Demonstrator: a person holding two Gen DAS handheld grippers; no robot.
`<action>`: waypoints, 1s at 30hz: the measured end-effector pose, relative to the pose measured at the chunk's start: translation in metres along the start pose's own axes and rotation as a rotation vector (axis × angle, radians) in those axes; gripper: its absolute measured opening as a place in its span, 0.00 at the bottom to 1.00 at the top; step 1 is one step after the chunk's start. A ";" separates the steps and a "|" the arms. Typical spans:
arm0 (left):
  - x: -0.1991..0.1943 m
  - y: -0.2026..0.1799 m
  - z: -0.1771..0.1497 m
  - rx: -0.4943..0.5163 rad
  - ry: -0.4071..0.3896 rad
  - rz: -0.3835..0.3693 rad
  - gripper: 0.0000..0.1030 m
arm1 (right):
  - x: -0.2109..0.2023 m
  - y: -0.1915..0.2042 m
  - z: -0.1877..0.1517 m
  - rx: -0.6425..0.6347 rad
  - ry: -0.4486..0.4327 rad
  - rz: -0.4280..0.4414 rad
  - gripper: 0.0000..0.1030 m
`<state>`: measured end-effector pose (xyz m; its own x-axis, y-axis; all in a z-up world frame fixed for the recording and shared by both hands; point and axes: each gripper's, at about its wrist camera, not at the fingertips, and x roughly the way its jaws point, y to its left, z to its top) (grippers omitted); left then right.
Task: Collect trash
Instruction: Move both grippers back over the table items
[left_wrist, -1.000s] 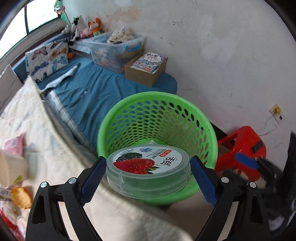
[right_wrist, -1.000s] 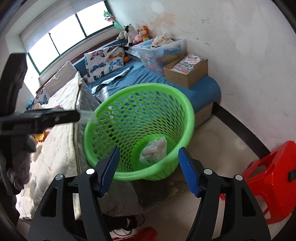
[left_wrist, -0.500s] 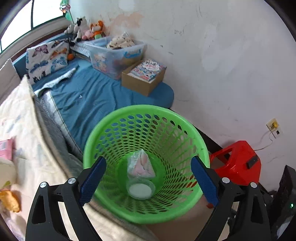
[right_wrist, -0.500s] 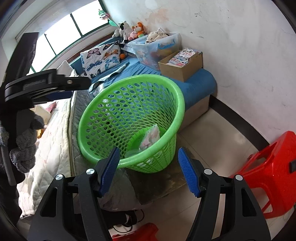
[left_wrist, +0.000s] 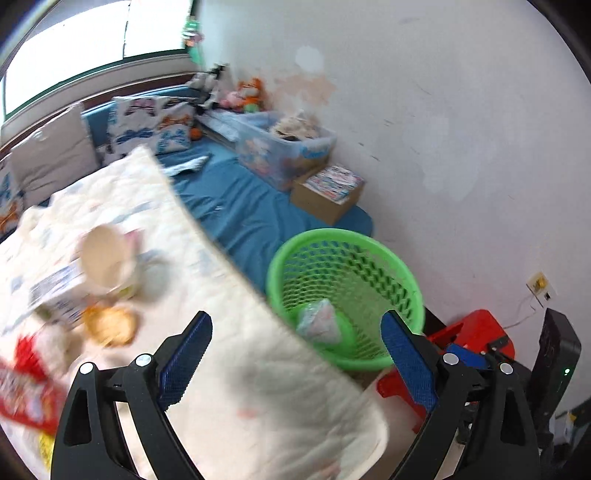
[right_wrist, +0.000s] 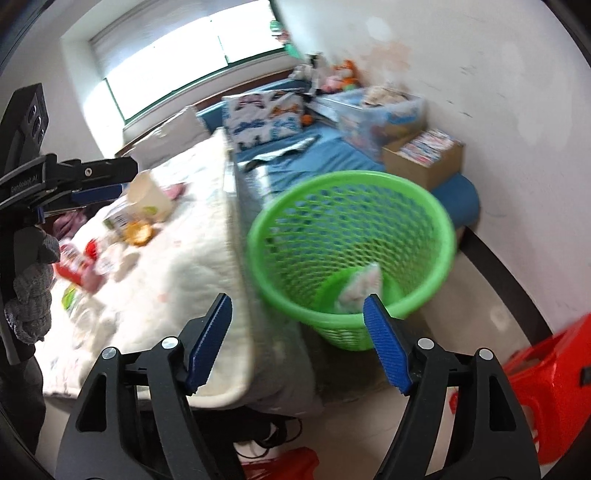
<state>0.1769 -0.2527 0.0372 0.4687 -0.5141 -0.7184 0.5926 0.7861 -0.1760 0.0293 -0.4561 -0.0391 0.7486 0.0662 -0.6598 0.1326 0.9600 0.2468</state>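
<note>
1. The left gripper hangs over the quilt's corner, jaws wide apart with nothing between them.
2. A green basket beside the bed holds a crumpled wrapper.
3. Blurred litter lies on the quilt.

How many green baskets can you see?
1. The green basket stands on the floor beside the white quilt on the bed, with the red stool nearby. More could hide outside the pictures.

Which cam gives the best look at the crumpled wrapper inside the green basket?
Left wrist. It looks down into the green basket, so most of the crumpled wrapper shows against the bottom. In the right wrist view the wrapper is motion-blurred and partly hidden by the near rim and a blue pad.
</note>
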 end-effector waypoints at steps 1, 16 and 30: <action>-0.010 0.009 -0.007 -0.009 -0.009 0.016 0.87 | 0.000 0.009 0.000 -0.019 -0.001 0.017 0.75; -0.118 0.131 -0.091 -0.241 -0.097 0.250 0.87 | 0.023 0.150 -0.023 -0.309 0.081 0.311 0.87; -0.152 0.204 -0.167 -0.480 -0.061 0.373 0.87 | 0.067 0.245 -0.055 -0.524 0.167 0.411 0.87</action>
<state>0.1167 0.0434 -0.0020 0.6329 -0.1818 -0.7526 0.0265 0.9766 -0.2136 0.0762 -0.2013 -0.0614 0.5555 0.4536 -0.6969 -0.5040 0.8503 0.1516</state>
